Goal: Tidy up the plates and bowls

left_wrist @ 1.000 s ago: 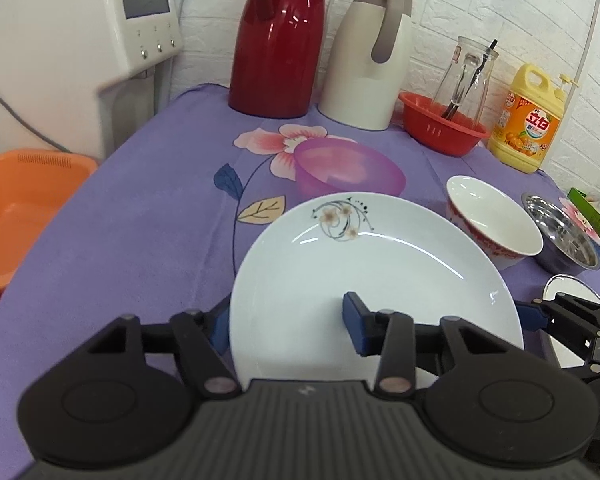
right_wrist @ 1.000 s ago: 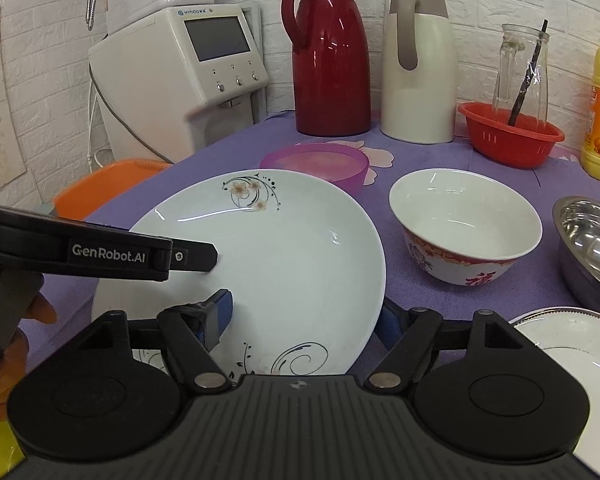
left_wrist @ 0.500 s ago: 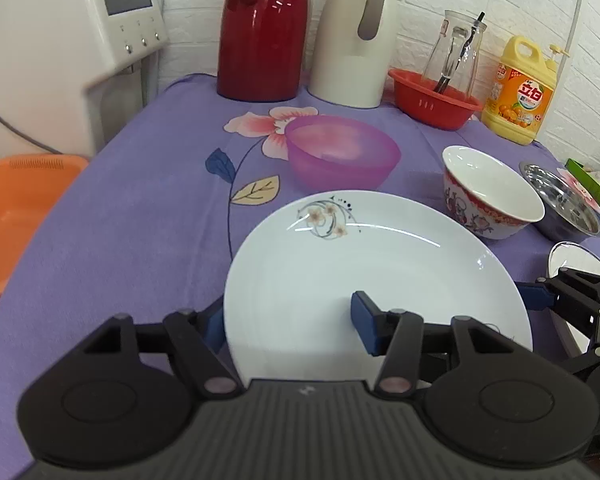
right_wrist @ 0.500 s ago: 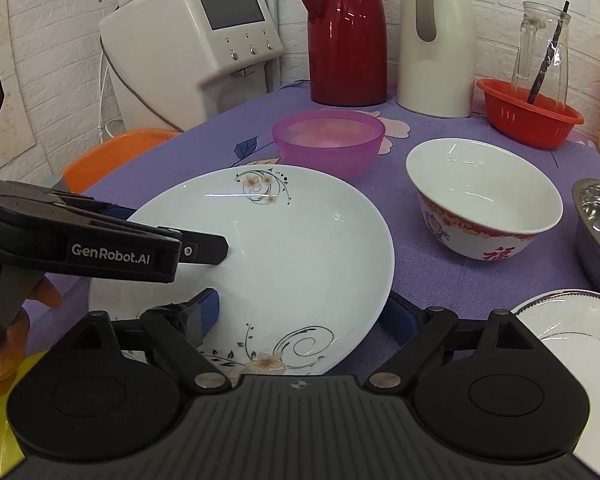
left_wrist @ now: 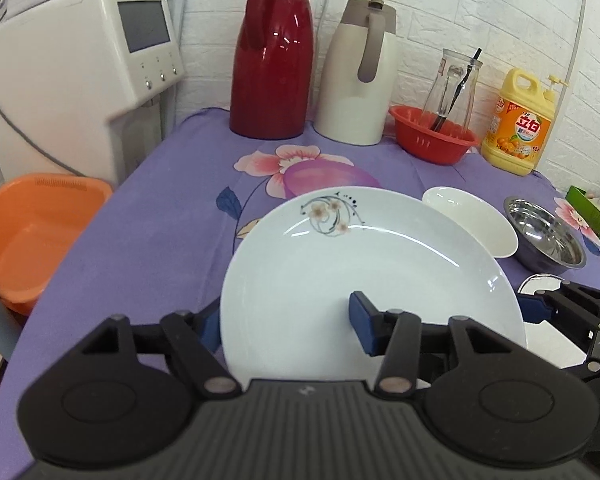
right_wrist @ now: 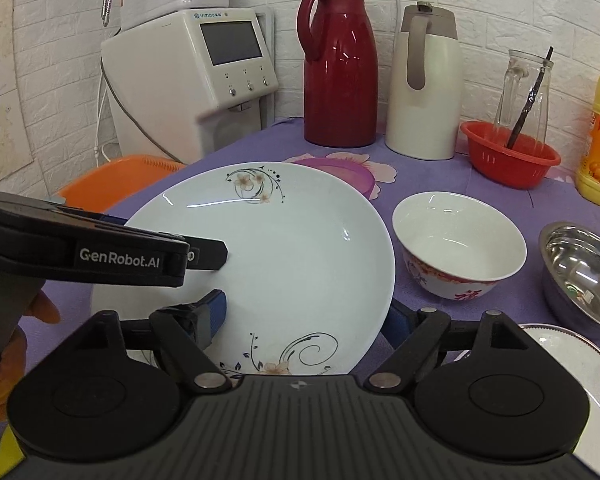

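A large white plate with flower prints [left_wrist: 360,264] [right_wrist: 284,248] is held above the purple tablecloth by both grippers. My left gripper [left_wrist: 284,324] is shut on its left rim. My right gripper [right_wrist: 304,316] is shut on its right rim. The left gripper's body [right_wrist: 100,256] shows at the left of the right wrist view. A white bowl with red pattern [right_wrist: 458,244] [left_wrist: 472,216] stands to the plate's right. A pink plastic bowl [left_wrist: 324,176] [right_wrist: 340,172] is partly hidden behind the plate. A steel bowl [right_wrist: 584,276] [left_wrist: 546,240] and a second white plate [right_wrist: 572,364] lie further right.
At the back stand a red thermos [left_wrist: 272,64], a cream thermos [left_wrist: 360,72], a red basket with a glass jar [left_wrist: 436,140] and a yellow detergent bottle [left_wrist: 518,124]. A white appliance [left_wrist: 80,80] and an orange basin [left_wrist: 32,232] are at the left.
Both grippers have lifted the big plate and tilted the view up. The plate now hides more of the pink bowl and part of the white bowl.
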Demonstrator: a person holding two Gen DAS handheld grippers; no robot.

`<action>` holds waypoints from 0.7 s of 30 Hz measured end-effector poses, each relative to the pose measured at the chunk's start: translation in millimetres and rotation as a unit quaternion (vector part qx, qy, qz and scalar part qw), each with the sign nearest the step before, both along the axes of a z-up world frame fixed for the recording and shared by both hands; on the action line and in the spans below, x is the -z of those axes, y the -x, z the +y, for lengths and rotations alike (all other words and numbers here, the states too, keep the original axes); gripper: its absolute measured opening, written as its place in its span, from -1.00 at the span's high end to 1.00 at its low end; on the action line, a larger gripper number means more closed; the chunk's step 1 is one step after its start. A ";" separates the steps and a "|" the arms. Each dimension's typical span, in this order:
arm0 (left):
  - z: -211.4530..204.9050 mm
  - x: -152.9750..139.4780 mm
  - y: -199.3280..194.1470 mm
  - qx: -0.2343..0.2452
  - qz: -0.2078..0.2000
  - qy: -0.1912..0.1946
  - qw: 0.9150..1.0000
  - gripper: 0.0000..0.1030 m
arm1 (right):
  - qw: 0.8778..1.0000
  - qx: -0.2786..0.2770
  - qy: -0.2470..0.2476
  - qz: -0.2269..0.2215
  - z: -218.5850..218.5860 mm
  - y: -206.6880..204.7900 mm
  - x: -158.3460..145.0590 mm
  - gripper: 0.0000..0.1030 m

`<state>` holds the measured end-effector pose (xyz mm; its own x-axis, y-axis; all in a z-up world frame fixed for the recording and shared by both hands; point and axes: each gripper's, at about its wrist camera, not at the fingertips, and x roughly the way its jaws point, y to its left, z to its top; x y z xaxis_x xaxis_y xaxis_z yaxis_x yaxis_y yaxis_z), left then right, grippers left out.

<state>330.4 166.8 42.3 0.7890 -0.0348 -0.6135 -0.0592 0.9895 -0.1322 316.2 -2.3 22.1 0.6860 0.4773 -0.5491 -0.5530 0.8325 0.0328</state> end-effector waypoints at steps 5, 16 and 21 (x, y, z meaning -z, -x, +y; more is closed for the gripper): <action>-6.4 -10.4 31.0 -0.005 -0.003 0.010 1.000 0.02 | 1.000 -0.002 -0.011 -0.004 -9.5 25.5 -10.1 -1.00; -33.8 8.3 121.5 -0.017 0.016 -0.003 1.000 0.02 | 1.000 -0.004 -0.012 0.015 -33.2 115.1 12.2 -1.00; -36.6 22.9 131.8 -0.008 0.027 -0.009 1.000 -0.01 | 0.999 0.005 -0.016 0.027 -35.5 125.4 26.1 -1.00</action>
